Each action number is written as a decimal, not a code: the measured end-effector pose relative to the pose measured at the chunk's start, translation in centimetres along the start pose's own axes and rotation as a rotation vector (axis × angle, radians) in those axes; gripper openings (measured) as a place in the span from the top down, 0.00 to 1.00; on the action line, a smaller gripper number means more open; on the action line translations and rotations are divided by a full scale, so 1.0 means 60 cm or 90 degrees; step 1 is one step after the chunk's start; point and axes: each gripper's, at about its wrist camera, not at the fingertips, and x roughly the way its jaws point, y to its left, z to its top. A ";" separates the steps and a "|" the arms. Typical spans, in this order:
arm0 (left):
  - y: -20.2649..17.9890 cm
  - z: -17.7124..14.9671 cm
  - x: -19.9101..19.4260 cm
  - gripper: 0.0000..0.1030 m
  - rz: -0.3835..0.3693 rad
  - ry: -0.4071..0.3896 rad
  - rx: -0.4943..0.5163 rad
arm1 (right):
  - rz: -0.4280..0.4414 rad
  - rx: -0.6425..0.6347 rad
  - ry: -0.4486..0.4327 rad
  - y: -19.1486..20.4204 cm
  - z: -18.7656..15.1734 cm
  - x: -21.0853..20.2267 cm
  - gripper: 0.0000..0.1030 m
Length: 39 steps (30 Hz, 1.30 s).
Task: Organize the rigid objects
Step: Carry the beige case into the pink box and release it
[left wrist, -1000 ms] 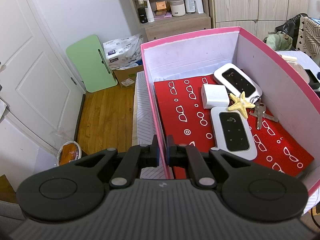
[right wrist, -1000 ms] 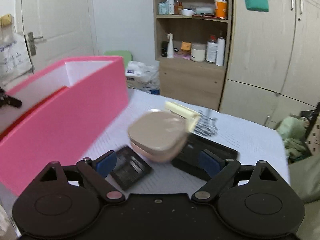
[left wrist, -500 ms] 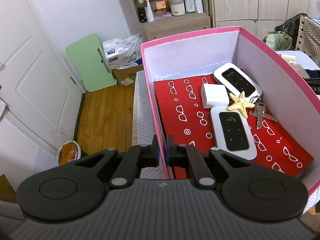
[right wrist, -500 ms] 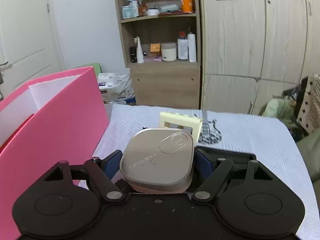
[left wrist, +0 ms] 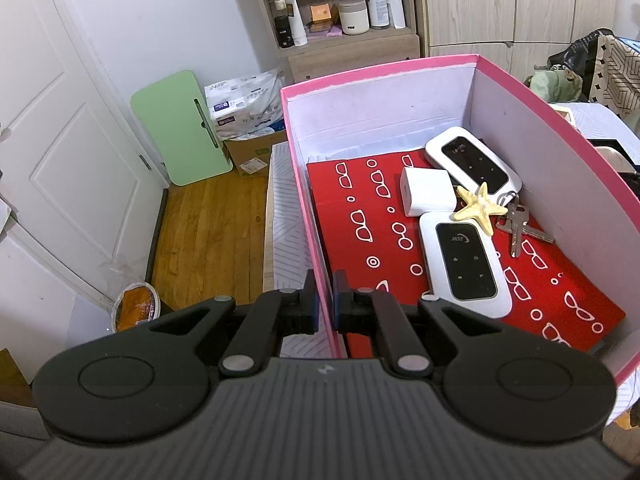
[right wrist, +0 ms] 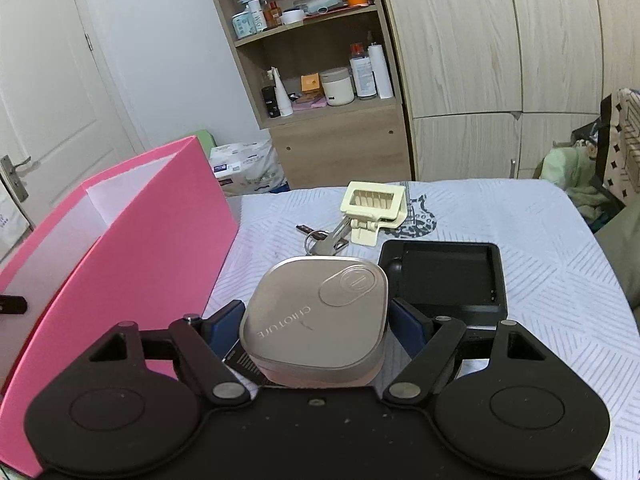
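Metallic beige case held between the right gripper fingers, low centre of the right wrist view.

Its blue pads press the case's two sides, lifted above the patterned tablecloth. Behind it lie a black tray, keys and a cream clip. The pink box fills the left of the frame. The left gripper pinches the box's near wall, steadying it. Likely next: carry the case over the rim, keep it level, and lower it onto bare red lining, clear of the two white devices, before releasing.
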 end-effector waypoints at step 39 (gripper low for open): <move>0.006 -0.009 -0.011 0.95 -0.007 -0.027 -0.014 | 0.246 0.057 0.309 0.309 0.120 0.200 0.18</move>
